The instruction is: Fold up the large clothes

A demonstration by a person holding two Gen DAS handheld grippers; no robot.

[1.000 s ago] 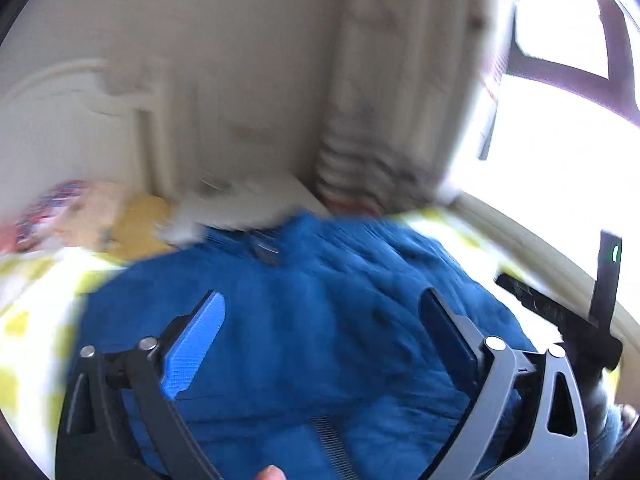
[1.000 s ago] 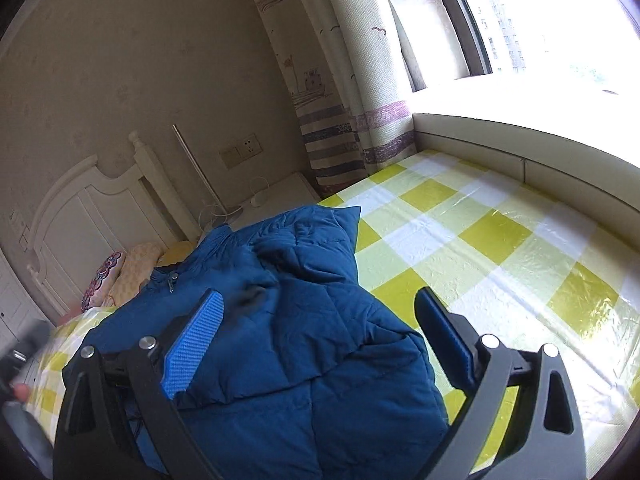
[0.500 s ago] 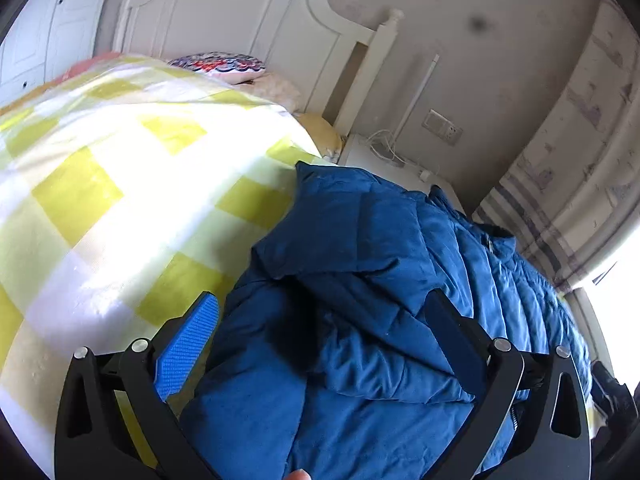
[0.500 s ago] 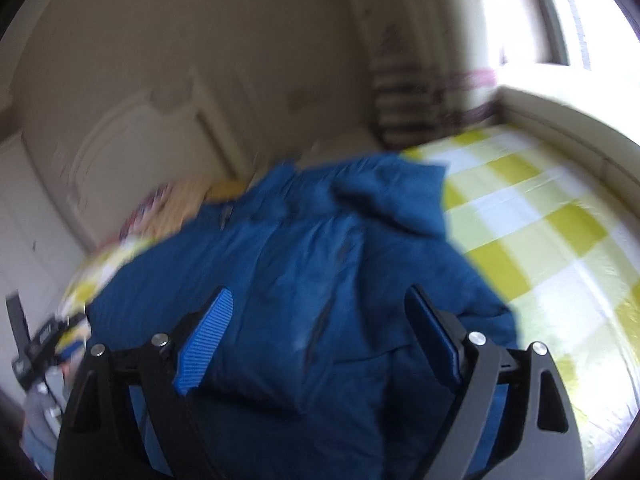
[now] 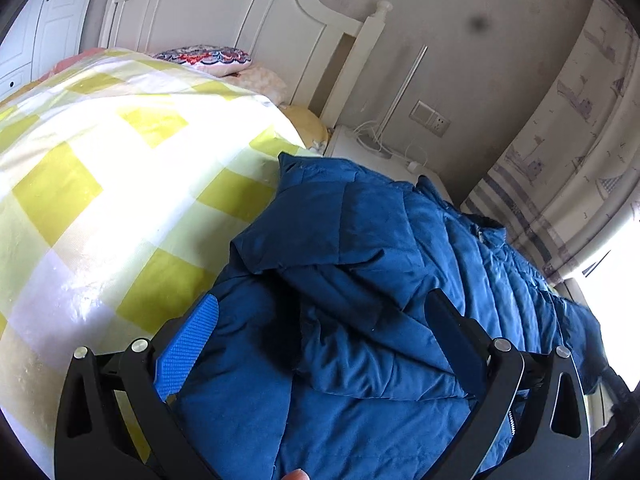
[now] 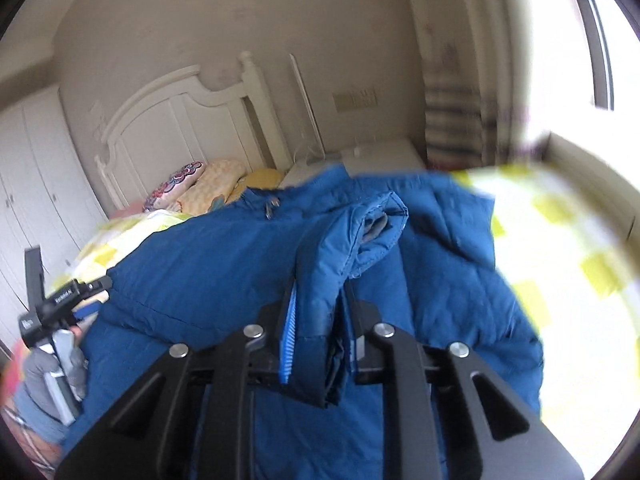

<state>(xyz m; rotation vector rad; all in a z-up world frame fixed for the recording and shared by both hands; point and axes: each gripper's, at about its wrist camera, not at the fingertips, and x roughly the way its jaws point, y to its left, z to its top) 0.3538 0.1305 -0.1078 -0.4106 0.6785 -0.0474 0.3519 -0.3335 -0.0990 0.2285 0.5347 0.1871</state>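
A large blue puffer jacket (image 5: 380, 240) lies spread on a bed with a yellow-and-white checked cover (image 5: 100, 160). In the left wrist view my left gripper (image 5: 320, 300) hovers open just above a folded-over sleeve of the jacket, and nothing is between its fingers. In the right wrist view my right gripper (image 6: 320, 280) has its jaws closing tight on a lifted sleeve (image 6: 360, 232) of the jacket (image 6: 200, 264), the cuff sticking out past the pads. The left gripper's body (image 6: 60, 300) shows at the far left of that view.
A white headboard (image 5: 224, 12) and patterned pillows (image 5: 204, 58) are at the bed's head. A white nightstand (image 5: 372, 152) with cables stands beside it, and a striped curtain (image 5: 560, 140) hangs by the bright window. A person's grey sleeve (image 6: 40, 368) shows at lower left.
My right gripper went from wide open above the jacket to shut on the sleeve and lifted it. My left gripper swung down to the jacket's left side and then stayed still, open.
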